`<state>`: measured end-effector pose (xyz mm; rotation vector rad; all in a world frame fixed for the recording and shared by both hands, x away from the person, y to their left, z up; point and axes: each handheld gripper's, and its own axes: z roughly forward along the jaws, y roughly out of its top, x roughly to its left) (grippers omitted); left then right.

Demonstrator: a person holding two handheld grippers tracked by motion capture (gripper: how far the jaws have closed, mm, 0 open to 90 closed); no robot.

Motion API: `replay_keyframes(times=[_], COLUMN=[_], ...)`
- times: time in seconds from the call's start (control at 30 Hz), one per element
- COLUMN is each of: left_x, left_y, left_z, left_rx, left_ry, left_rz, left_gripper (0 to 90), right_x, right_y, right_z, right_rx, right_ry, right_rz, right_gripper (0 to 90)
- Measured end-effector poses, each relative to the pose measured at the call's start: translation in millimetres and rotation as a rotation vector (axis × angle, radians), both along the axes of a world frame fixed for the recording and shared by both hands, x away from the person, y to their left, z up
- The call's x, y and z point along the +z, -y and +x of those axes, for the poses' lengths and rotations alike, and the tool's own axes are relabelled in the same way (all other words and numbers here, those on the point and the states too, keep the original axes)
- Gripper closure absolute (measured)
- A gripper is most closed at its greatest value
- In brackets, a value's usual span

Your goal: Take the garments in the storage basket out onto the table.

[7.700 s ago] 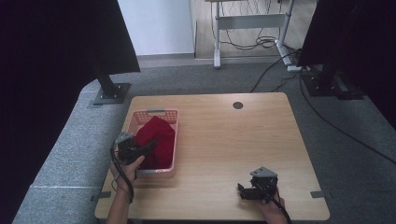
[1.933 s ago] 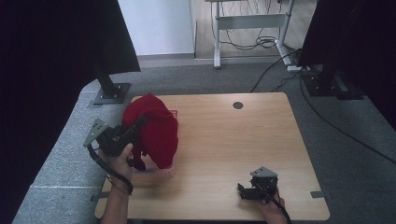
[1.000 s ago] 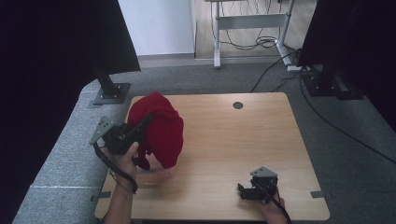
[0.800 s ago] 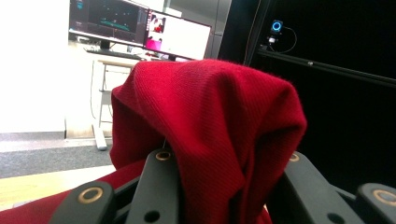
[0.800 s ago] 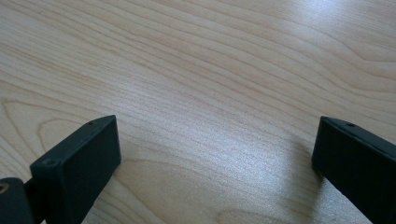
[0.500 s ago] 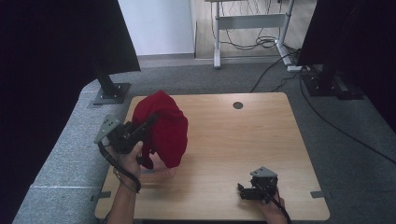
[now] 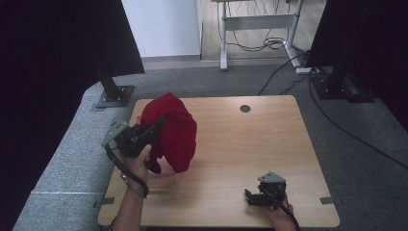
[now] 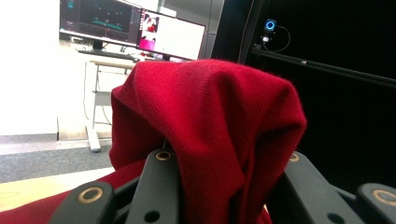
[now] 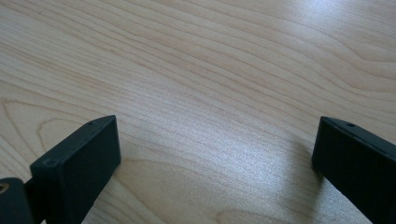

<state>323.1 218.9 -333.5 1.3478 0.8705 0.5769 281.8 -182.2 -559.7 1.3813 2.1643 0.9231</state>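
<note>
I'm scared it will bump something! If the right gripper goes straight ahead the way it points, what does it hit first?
Probably the wooden table. The right gripper has open jaws with bare wood between them, and it seems tilted down toward the tabletop, though depth is hard to judge.

We see a light wooden worktop [image 7: 250,144] with a round dark cable hole [image 7: 245,109] near its far edge, and its grain shows close up in the right gripper view [image 9: 210,93]. Grey carpet [image 7: 67,159] surrounds it. Beyond, a white-framed desk [image 7: 257,21] stands over loose cables [image 7: 262,44]. Black stand bases [image 7: 114,95] sit at the far left and far right [image 7: 337,86], beside dark curtains [image 7: 48,57]. In the left gripper view we make out lit monitors [image 8: 135,30] on a desk.
</note>
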Motion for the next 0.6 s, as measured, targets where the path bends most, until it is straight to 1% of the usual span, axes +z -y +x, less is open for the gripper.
replay_keyframes(times=[0.4,0.6], left_x=[0.0,-2.1], left_y=[13.4,16.6], left_z=[0.7,1.9], left_rx=[-0.026,-0.033], left_ry=[-0.003,-0.009], left_rz=[0.002,-0.002], left_gripper=[71.9,71.8], right_x=[0.0,0.0], right_y=[0.0,0.0], right_z=[0.0,0.0], right_rx=[0.0,0.0], right_ry=[0.0,0.0], right_rz=[0.0,0.001], right_gripper=[0.9,0.9])
